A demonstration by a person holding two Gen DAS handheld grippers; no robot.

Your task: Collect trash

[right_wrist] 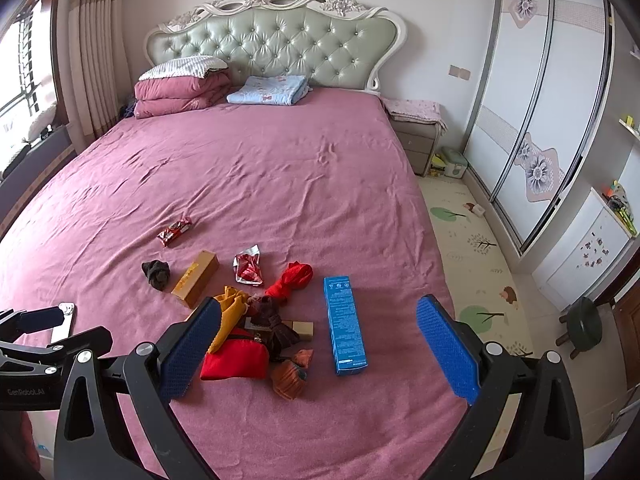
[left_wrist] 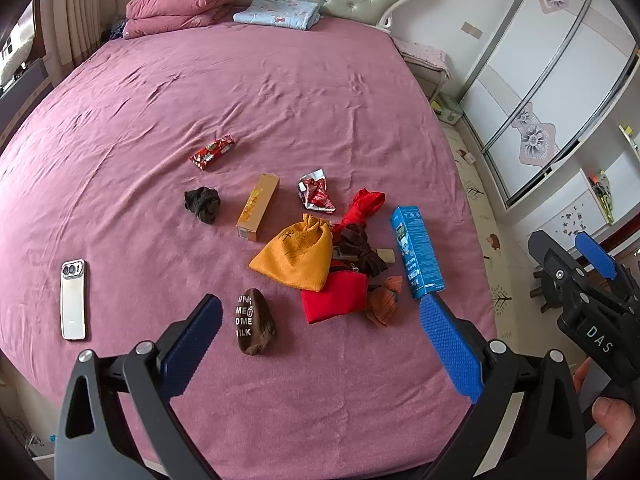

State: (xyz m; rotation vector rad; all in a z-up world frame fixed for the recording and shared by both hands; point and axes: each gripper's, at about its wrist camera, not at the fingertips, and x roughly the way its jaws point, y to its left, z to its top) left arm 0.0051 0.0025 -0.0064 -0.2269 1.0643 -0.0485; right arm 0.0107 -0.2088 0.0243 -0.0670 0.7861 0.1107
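Left wrist view: I hold both grippers, left gripper (left_wrist: 320, 344) and right gripper (right_wrist: 318, 350), spread wide and empty above the mauve bedsheet (left_wrist: 280, 92), ready to choose among the scattered litter, probably the long blue cardboard box (right_wrist: 345, 324).

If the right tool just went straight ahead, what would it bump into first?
Probably the long blue cardboard box lying on the pink bedsheet. It sits between the open right tool's fingers, a little ahead. The pile of cloth pouches lies off to the left. Depth is hard to judge through the fisheye.
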